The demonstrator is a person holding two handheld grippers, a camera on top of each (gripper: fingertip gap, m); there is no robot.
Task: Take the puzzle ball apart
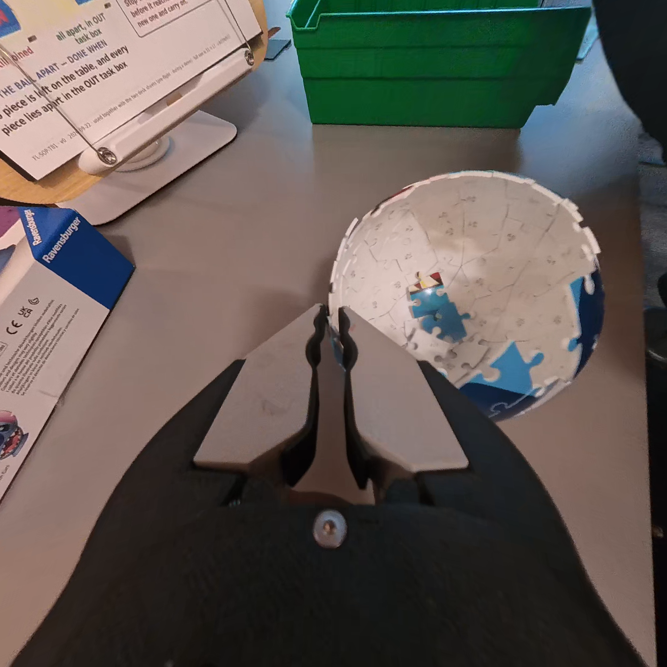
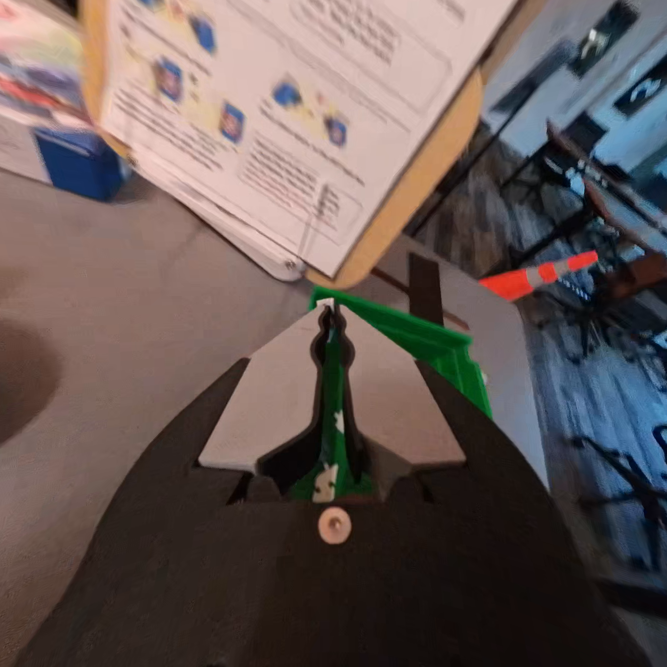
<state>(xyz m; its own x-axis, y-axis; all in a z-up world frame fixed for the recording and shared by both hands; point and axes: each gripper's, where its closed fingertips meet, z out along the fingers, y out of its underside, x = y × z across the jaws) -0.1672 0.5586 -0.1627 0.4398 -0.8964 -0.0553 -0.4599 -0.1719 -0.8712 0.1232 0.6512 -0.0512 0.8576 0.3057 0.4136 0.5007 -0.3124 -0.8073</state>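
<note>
Half puzzle ball (image 1: 469,288) lay open-side-up on the table (image 1: 234,252), in front of the green bin (image 1: 426,72). Left gripper (image 1: 332,314) fingers nearly together, clamped on the ball's near rim. Right gripper (image 2: 331,312) fingers together, pinching a small white piece (image 2: 325,302) over the bin.

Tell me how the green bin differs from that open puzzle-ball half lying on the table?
The green bin is boxy with flat ribbed walls; the puzzle-ball half is a rounded bowl built of interlocked pieces. The bin stands upright; the half lies tipped toward the camera. The bin is one colour; the half is white inside, blue outside. Both rest on the grey table.
</note>
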